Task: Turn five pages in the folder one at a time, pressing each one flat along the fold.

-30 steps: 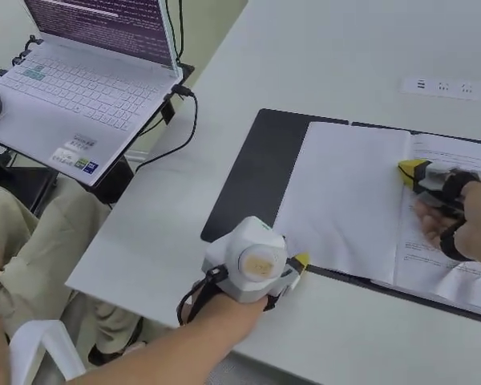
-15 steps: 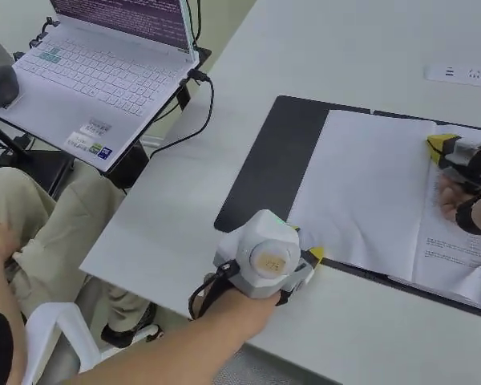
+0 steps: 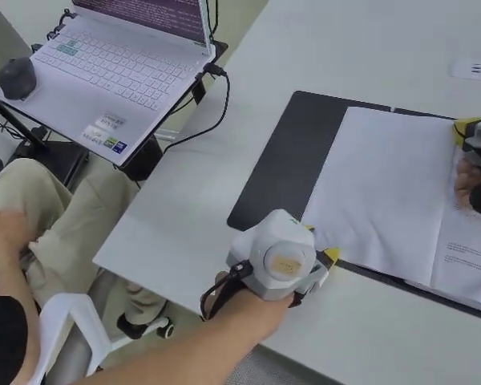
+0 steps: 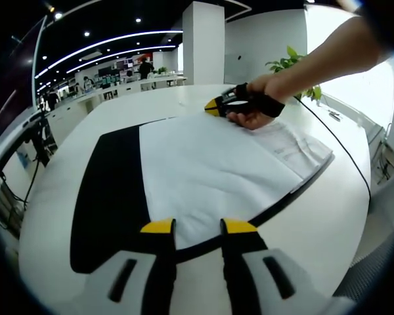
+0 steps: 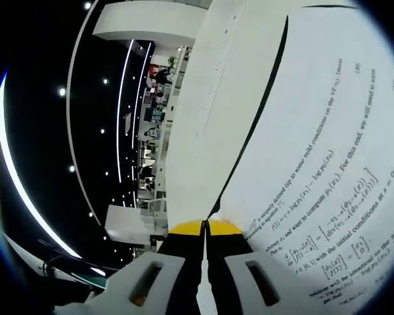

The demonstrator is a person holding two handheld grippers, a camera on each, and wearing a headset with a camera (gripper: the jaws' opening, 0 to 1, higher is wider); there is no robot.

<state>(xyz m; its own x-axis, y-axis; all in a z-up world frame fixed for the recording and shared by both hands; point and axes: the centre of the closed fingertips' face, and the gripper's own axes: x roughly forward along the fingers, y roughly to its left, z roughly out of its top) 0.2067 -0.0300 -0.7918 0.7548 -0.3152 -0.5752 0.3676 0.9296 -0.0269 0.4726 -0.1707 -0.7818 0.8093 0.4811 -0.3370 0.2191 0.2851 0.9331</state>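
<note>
The left gripper [image 3: 327,257] sits closest to the person, at the folder's near edge, just off the near corner of the blank page. In the left gripper view its jaws [image 4: 198,228] stand a little apart with nothing held; the page corner and the black edge show in the gap between them.

The folder [image 3: 279,170] lies open on the white table [image 3: 184,216]. Its black left cover is bare on the outer side. A blank page [image 3: 385,184] lies flat over the rest of it, and a printed page [image 3: 470,250] lies to the right of the fold.

Further out, the right gripper [image 3: 466,127] is down at the fold, near the folder's far edge, with a hand [image 3: 468,183] behind it on the printed page. In its own view the yellow tips [image 5: 203,228] are closed together, nothing visible between them, resting where the printed page [image 5: 328,164] meets the blank one.

Off the table's left side a laptop [image 3: 120,64] stands open on a stand, a mouse [image 3: 18,76] beside it and a cable [image 3: 212,120] running down from it. A power strip [image 3: 474,70] lies on the table beyond the folder.
</note>
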